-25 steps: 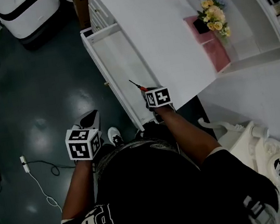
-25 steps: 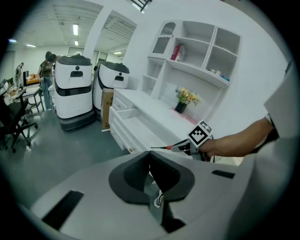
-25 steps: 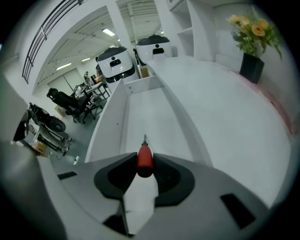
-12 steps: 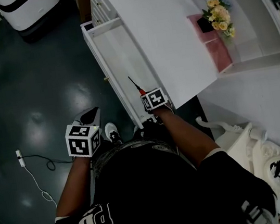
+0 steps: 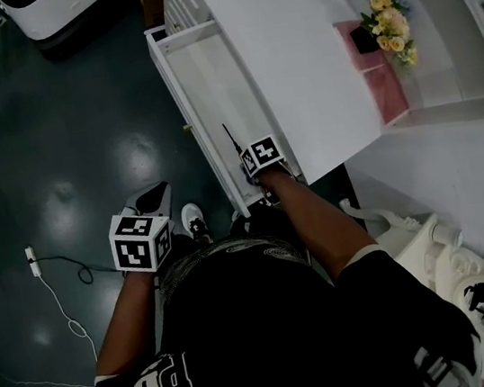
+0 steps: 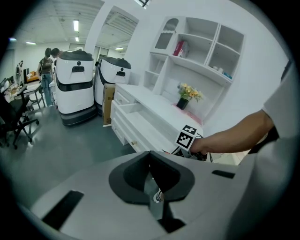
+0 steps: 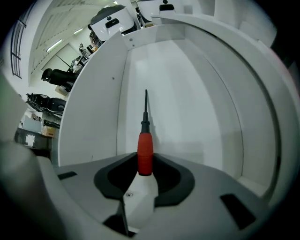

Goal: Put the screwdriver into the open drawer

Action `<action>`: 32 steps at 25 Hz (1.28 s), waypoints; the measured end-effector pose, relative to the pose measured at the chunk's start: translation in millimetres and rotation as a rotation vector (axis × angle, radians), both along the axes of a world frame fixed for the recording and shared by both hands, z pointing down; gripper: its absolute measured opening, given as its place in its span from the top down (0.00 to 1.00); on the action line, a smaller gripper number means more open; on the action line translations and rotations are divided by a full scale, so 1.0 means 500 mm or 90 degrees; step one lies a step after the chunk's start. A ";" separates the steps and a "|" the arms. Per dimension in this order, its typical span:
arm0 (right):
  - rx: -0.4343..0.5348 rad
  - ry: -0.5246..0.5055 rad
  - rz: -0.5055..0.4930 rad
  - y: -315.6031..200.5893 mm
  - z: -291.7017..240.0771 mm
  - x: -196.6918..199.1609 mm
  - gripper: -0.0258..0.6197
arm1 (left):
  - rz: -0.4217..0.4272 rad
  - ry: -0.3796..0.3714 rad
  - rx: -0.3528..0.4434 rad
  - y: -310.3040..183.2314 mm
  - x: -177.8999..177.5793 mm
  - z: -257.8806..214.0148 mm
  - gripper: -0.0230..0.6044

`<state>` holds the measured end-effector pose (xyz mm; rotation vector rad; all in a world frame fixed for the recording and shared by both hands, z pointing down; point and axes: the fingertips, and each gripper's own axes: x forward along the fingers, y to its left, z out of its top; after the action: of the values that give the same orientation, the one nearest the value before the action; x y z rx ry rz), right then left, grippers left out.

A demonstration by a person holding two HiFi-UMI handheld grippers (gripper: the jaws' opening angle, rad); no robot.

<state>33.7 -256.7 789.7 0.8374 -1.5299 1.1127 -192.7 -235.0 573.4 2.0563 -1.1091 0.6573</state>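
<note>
Holding the screwdriver (image 5: 232,139) over the open drawer (image 5: 166,72), not let go yet.
Head view: right gripper (image 5: 251,166) is over the drawer's near end. The tool's tip points toward the drawer's far end. Left gripper (image 5: 155,196) is off to the side of the drawer, over the floor, idle. Left gripper view: its fingers (image 6: 131,180) are pressed together with nothing between them, and the drawer sits ahead, pulled out from under the counter (image 6: 154,105). Right gripper view: fingers (image 7: 112,183) are pinching the red handle, shaft aimed down at the bare white drawer bottom. Can't tell if the tip touches it. My read: carry is done and the tool is within the drawer's outline. Left to do: lower it, spread the fingers, pull clear.
</note>
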 end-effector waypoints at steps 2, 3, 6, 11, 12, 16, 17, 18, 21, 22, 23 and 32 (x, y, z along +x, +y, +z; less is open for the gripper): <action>-0.012 0.004 0.001 -0.001 0.010 0.000 0.79 | -0.003 -0.003 -0.001 0.003 -0.007 0.004 0.94; -0.016 0.008 0.000 -0.002 0.015 0.001 0.79 | -0.005 -0.003 -0.002 0.004 -0.009 0.006 0.94; -0.022 0.015 -0.007 0.001 0.023 0.003 0.80 | -0.012 0.002 -0.004 0.007 -0.012 0.009 0.94; -0.029 0.021 -0.010 0.011 0.032 0.004 0.80 | -0.019 -0.001 -0.008 0.010 -0.026 0.008 0.94; -0.030 0.022 -0.011 0.012 0.033 0.004 0.80 | -0.020 -0.001 -0.010 0.010 -0.028 0.008 0.94; -0.031 0.026 -0.016 0.014 0.037 0.008 0.80 | -0.023 -0.002 -0.009 0.009 -0.031 0.010 0.94; -0.031 0.027 -0.016 0.013 0.038 0.008 0.80 | -0.023 -0.001 -0.008 0.008 -0.031 0.011 0.94; -0.030 0.027 -0.017 0.011 0.038 0.008 0.80 | -0.022 -0.001 -0.008 0.008 -0.031 0.011 0.94; -0.029 0.028 -0.017 0.010 0.040 0.006 0.80 | -0.019 -0.004 -0.014 0.012 -0.032 0.014 0.94; -0.028 0.029 -0.017 0.011 0.041 0.006 0.80 | -0.018 -0.002 -0.015 0.013 -0.031 0.016 0.94; -0.026 0.030 -0.016 0.011 0.042 0.006 0.80 | -0.017 0.000 -0.015 0.014 -0.029 0.016 0.94; -0.017 0.019 -0.011 0.008 0.043 0.002 0.79 | -0.004 -0.011 -0.019 0.017 -0.029 0.017 0.94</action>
<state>34.6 -252.6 811.2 0.8180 -1.4920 1.1000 -207.2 -226.6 581.7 2.0250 -1.1090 0.6862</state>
